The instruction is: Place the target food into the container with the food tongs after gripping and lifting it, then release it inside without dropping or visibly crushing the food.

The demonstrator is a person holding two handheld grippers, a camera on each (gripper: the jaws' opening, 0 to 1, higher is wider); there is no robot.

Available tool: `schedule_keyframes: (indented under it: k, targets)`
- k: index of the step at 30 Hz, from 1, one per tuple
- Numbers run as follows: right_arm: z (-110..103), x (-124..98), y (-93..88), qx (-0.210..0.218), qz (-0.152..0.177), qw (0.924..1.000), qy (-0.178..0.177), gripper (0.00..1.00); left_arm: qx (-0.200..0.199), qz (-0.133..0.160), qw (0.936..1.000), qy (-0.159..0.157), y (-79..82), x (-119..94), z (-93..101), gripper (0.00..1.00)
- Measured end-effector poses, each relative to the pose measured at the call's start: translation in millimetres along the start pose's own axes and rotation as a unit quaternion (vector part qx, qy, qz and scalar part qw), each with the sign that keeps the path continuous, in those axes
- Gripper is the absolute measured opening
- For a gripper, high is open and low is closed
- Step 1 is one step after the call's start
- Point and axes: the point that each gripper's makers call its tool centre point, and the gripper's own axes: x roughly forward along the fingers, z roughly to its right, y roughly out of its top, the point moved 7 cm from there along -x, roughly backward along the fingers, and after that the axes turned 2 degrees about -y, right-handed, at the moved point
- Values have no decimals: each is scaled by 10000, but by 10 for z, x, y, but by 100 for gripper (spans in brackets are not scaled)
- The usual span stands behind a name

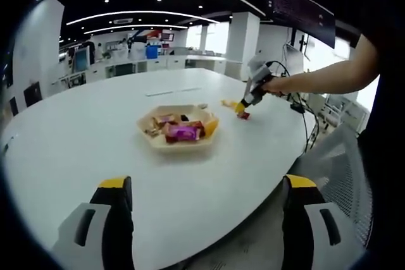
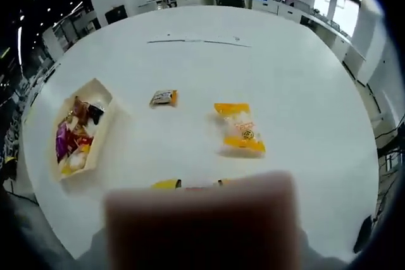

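Tray: a pale wooden tray (image 1: 179, 132) sits mid-table, already holding several wrapped snacks, among them a pink packet (image 1: 182, 132).
Snacks outside: in the right gripper view a yellow packet (image 2: 240, 129) lies just beyond the gripper, and a small packet (image 2: 164, 98) lies farther off, between it and the tray (image 2: 82, 132); both are well apart from the tray.
Left tongs: the left gripper (image 1: 205, 219) hangs at the near edge of the white table (image 1: 82, 137), jaws wide apart and holding nothing.
Right tongs: the right gripper (image 1: 243, 110), held in a person's hand (image 1: 276, 84), is down at the table just right of the tray, its yellow tips at a small reddish item; I cannot tell whether the jaws are together or apart.
Progress: judged early in this round; some food is in the tray, but the loose packets are not yet lifted or carried over.
Left gripper view adds: the right tongs, the arm, and how near they are to the tray.
Right gripper view adds: both loose packets laid out clearly; a blurred pale block (image 2: 201, 222) covers its own jaws.
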Motion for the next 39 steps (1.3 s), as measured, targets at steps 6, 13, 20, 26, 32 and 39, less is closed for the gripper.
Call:
schedule_keyframes:
  k: [6, 13, 20, 26, 32, 39]
  targets:
    - [15, 1, 1, 6, 7, 10000, -11, 19, 0, -6, 10000, -21, 4, 2, 11, 97]
    - [2, -176, 97, 17, 144, 9999, 94, 19, 11, -2, 10000, -67, 3, 14, 32, 99]
    - [-29, -486, 287, -259, 372, 9989, 99, 19, 113, 13, 9999, -84, -2, 21, 49, 99]
    - [-66, -668, 374, -300, 470, 9983, 168, 19, 93, 178, 9998, -37, 41, -7, 39, 99]
    - [-118, -781, 406, -387, 517, 9978, 163, 19, 157, 190, 9997, -36, 40, -2, 44, 99]
    - [-130, -993, 605, -467, 781, 9957, 158, 20, 134, 268, 9995, -38, 48, -3, 35, 99]
